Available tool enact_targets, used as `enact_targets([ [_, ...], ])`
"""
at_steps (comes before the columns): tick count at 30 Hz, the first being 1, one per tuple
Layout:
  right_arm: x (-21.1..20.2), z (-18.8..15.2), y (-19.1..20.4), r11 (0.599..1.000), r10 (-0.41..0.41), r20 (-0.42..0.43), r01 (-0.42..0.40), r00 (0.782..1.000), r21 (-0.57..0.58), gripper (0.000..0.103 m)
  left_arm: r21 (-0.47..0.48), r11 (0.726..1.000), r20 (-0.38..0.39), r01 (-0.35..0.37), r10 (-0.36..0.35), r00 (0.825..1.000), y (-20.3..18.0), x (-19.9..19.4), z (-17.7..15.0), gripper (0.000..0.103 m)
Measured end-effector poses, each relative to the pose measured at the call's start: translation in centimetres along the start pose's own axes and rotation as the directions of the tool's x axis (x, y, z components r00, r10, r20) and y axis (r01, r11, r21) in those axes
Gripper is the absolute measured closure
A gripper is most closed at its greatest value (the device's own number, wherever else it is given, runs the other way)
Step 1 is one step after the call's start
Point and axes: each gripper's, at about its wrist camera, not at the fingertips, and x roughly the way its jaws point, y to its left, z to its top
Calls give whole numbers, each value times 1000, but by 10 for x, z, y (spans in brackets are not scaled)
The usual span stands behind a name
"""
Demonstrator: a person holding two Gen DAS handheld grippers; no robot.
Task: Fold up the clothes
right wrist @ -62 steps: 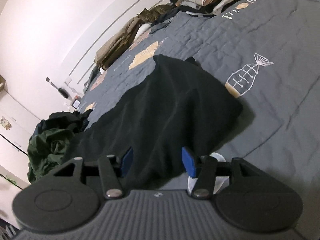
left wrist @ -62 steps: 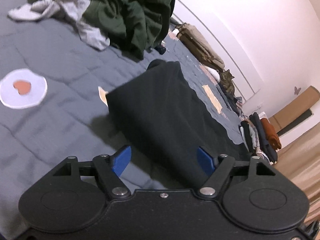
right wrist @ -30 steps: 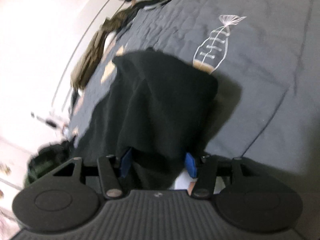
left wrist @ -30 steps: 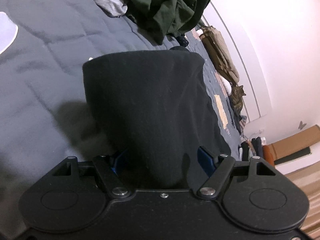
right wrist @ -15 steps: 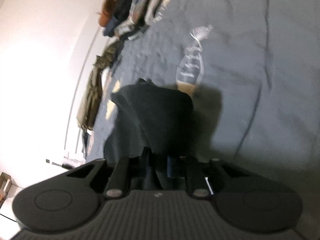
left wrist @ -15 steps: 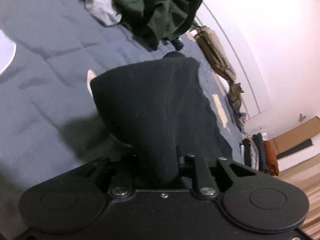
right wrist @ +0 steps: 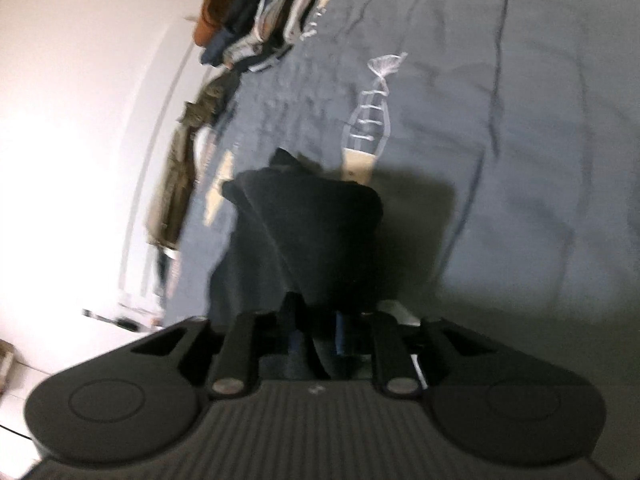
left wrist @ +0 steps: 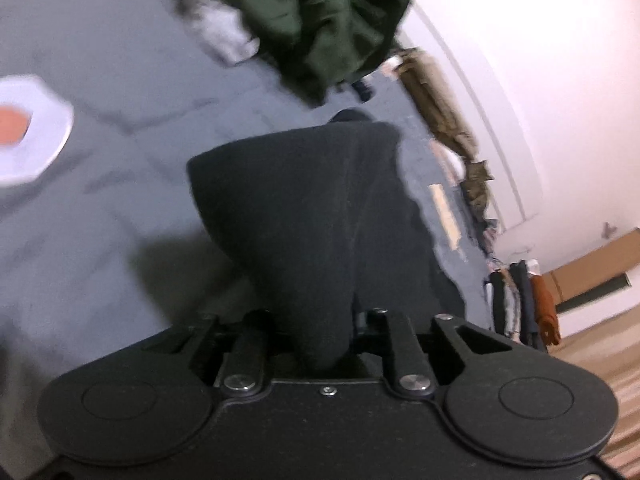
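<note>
Both grippers have hold of the same black garment [left wrist: 312, 216], one at each near corner, and it rises from the bed [left wrist: 120, 80] in two peaks that narrow down into the jaws.

The left gripper [left wrist: 316, 340] has its jaws pinched on a bunched fold of the black cloth. They have eased slightly wider in the last moment, yet the cloth stays gripped between them. Ahead of these jaws the garment fans out wide and runs away across the grey quilt. Farther beyond it sits a heap of dark green clothing [left wrist: 320, 16] with a pale grey piece [left wrist: 228, 36] beside it. Off to the left of the jaws lies a white patch with an orange centre [left wrist: 24, 140] on the quilt. To the right, at the bed's far edge, stands a row of folded clothes [left wrist: 524, 300].

The right gripper [right wrist: 320, 336] is likewise clamped on a gathered corner, its jaws also having loosened a touch with the cloth kept between them. Just past that peak is a fish-skeleton drawing [right wrist: 372, 120] on the quilt, and well beyond, up to the left, the same folded clothes [right wrist: 256, 12]. An olive-brown garment [right wrist: 176, 184] lies along the wall [right wrist: 80, 80] to the left.
</note>
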Motion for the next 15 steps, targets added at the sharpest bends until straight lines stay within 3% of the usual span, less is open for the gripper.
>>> enact_targets([
  [2,-2,-4,-3,1000,-16,3,16,1000,1,76,-4,1000,-6,8,-8,1000,0,0,0,60],
  [4,-9,-8,-4,1000,-12,21,12,1000,2,72,1,1000,-2,18,-18,1000,-1,-1,-1,60],
  [7,-14,-13,-2,1000,-2,35,3,999,-29,57,4,1000,13,26,-26,1000,-4,-2,-2,54],
  [12,6,-19,-3,999,6,6,-6,1000,-47,52,-10,1000,30,9,-8,1000,-2,7,-4,53],
  [15,17,-18,-4,999,27,33,-26,999,-48,51,-11,1000,24,5,-5,1000,-1,12,-4,53],
])
